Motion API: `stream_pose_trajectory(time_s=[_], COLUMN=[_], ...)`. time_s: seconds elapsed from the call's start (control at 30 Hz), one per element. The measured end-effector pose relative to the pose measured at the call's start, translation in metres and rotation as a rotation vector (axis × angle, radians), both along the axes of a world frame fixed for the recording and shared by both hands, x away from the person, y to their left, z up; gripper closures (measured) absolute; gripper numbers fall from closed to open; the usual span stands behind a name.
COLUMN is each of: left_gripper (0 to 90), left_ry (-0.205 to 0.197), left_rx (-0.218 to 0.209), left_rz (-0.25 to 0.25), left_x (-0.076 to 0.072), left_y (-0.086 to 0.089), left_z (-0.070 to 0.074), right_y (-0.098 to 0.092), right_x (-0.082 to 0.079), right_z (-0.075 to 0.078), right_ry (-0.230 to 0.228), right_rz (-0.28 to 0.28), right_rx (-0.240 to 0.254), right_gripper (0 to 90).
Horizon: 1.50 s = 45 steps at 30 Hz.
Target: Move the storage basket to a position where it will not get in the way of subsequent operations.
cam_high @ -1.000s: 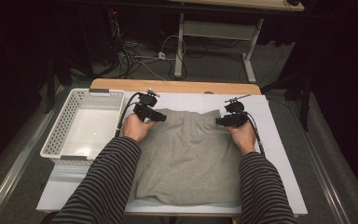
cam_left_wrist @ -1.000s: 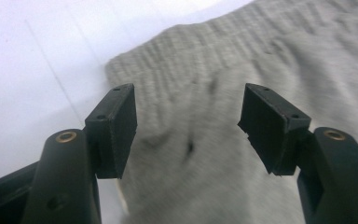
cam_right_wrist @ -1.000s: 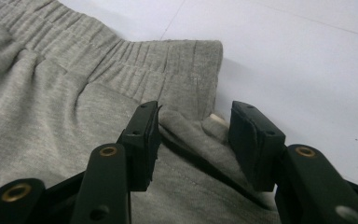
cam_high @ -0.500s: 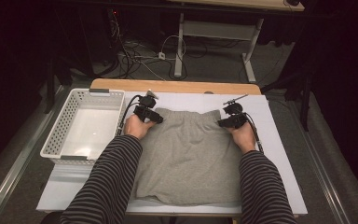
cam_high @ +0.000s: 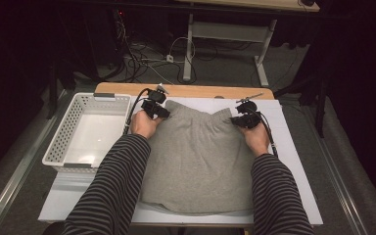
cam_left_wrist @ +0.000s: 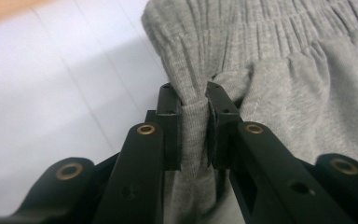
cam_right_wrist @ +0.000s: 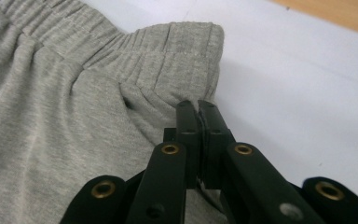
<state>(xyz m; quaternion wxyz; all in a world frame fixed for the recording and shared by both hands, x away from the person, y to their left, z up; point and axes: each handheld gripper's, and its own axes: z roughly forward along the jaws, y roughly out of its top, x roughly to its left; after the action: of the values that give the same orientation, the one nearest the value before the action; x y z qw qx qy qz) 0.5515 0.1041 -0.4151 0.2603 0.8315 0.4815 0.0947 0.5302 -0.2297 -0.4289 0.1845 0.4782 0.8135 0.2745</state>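
We are working at the white counter [cam_high: 293, 161], where the grey shorts [cam_high: 200, 161] are lying flat in the middle, waistband at the far edge, with the white basket [cam_high: 85, 129] just beside them on our left; we are judging this to be the gripping step ahead of a fold or a lift, taken at the two waistband corners. The left gripper [cam_high: 160, 113] is pinching a bunched fold of the left corner [cam_left_wrist: 193, 126], the cloth filling the gap between its fingers [cam_left_wrist: 170, 121]; the right gripper [cam_high: 237, 121] is nipping the right corner's edge, its fingers [cam_right_wrist: 186, 126] pressed almost together on a thin bit of fabric [cam_right_wrist: 177, 70]. Next we are needing an even lift of both corners, keeping the waistband taut between them so neither slips out; the thin right hold looks the riskier. Against the earlier frames, both pairs of fingers have just been closing onto the cloth; the corners are now puckering up slightly, and the shorts are otherwise lying where they were.
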Motion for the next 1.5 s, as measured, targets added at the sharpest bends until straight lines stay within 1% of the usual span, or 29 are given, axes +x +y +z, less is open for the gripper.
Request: stream_pose_trajectory(time_s=[0.13,0.2,0.27,0.37,0.43,0.5,0.6,0.63,0.67,0.73,0.77,0.83,0.87,0.93,1.03,1.13,1.2,1.27,1.33,1.43,1.5], left_gripper=[76.2,75.7,74.9,72.6,68.7,62.9,53.9,52.4,50.8,50.4,48.9,48.3,47.3,47.0,45.8,45.7,45.0,44.9,44.9,44.8,43.9], left_ry=[-0.025,-0.027,-0.007,0.026,0.032,0.034,0.027,0.018,0.008,0.002,0.001,0.007,0.01,0.017,0.015,0.01,0.003,-0.002,0.003,0.003,-0.002], left_rx=[-0.006,-0.006,-0.008,-0.001,0.012,0.012,0.002,0.0,-0.011,-0.036,-0.038,-0.022,-0.015,-0.009,-0.007,-0.015,-0.031,-0.023,-0.012,-0.018,-0.046], left_rz=[0.017,0.018,0.014,0.004,0.003,0.009,0.021,0.024,0.028,0.02,0.009,-0.014,-0.024,-0.05,-0.089,-0.131,-0.157,-0.171,-0.188,-0.207,-0.211], left_x=[0.007,0.01,0.012,0.014,0.013,0.013,0.01,0.008,0.005,-0.002,-0.006,-0.014,-0.019,-0.029,-0.046,-0.067,-0.081,-0.094,-0.105,-0.122,-0.134], left_y=[0.003,0.004,0.003,0.001,-0.001,-0.001,0.0,0.001,0.001,0.002,0.001,-0.001,-0.002,-0.005,-0.009,-0.012,-0.012,-0.013,-0.012,-0.007,-0.001], left_z=[0.006,0.005,0.0,-0.01,-0.013,-0.012,-0.006,-0.003,-0.001,0.003,0.005,0.007,0.007,0.007,0.008,0.008,0.005,0.0,-0.005,-0.011,-0.015], right_y=[0.006,0.008,0.01,0.012,0.013,0.013,0.009,0.007,0.006,0.003,0.001,-0.001,-0.002,-0.003,-0.004,-0.006,-0.009,-0.014,-0.02,-0.029,-0.033], right_x=[0.006,0.01,0.014,0.016,0.016,0.016,0.012,0.01,0.008,0.002,-0.002,-0.011,-0.017,-0.028,-0.043,-0.058,-0.069,-0.079,-0.089,-0.104,-0.118], right_z=[0.009,0.012,0.012,0.004,-0.002,-0.005,-0.002,0.0,0.003,0.009,0.011,0.015,0.016,0.016,0.015,0.014,0.013,0.009,0.004,-0.005,-0.007], right_ry=[-0.024,-0.032,-0.023,0.001,0.022,0.034,0.02,0.015,0.01,0.002,-0.003,-0.006,-0.015,-0.021,-0.022,-0.02,-0.019,-0.01,0.002,0.025,0.009], right_rz=[-0.011,-0.016,-0.022,-0.024,-0.026,-0.029,-0.033,-0.033,-0.034,-0.028,-0.021,-0.017,-0.015,-0.011,0.013,0.037,0.051,0.055,0.053,0.047,0.047], right_rx=[-0.014,-0.017,-0.023,-0.023,-0.029,-0.021,-0.006,-0.002,0.0,0.011,0.015,0.026,0.036,0.049,0.032,0.02,0.027,0.039,0.028,0.021,-0.007], right_gripper=[89.4,89.4,88.8,85.7,79.8,76.7,72.6,71.6,70.8,69.5,68.7,67.1,66.5,65.7,64.7,63.6,62.9,62.9,63.1,62.7,61.8])
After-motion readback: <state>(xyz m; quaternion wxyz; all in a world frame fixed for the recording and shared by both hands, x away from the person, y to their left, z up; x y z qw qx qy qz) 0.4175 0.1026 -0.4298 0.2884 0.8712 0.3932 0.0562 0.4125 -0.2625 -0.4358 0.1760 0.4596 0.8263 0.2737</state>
